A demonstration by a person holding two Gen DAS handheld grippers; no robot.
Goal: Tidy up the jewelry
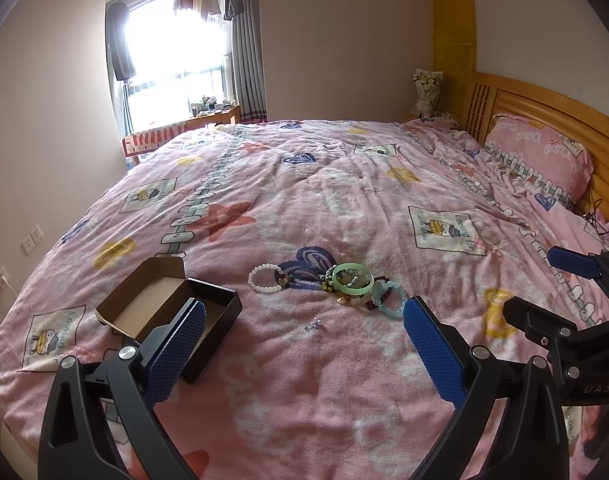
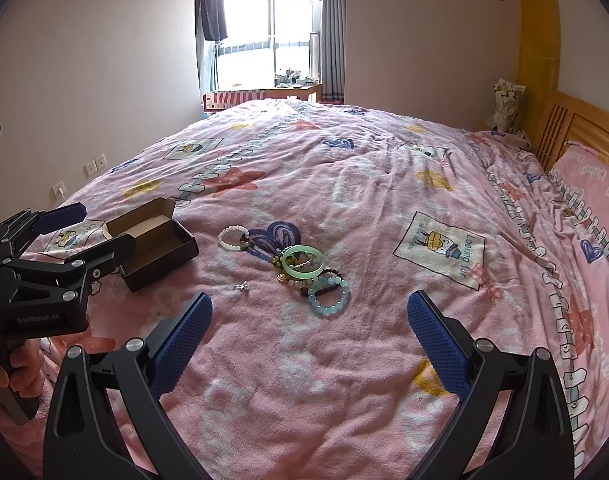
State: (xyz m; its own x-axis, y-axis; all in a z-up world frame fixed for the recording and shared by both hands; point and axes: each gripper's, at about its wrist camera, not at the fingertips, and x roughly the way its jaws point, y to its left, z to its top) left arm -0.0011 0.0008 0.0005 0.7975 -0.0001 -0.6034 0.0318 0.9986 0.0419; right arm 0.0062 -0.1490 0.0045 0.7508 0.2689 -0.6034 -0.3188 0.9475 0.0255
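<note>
Both grippers, left (image 1: 304, 338) and right (image 2: 309, 328), hover spread wide, holding nothing. Bracelets (image 2: 310, 272) lie piled on the bed (image 2: 384, 184), a box (image 2: 160, 246) open nearby. Recommended: lift the blue bracelet (image 2: 328, 296) first, pinching one side of its loop.

Home bedroom: big bed (image 1: 344, 184) under a pink cartoon-print blanket (image 2: 344, 360), matching pillow (image 1: 540, 156), wooden headboard (image 1: 544, 104), curtained window (image 1: 176, 60) with clothes hung in front, small desk (image 2: 300, 90) under it, wall sockets (image 1: 32, 239)
</note>
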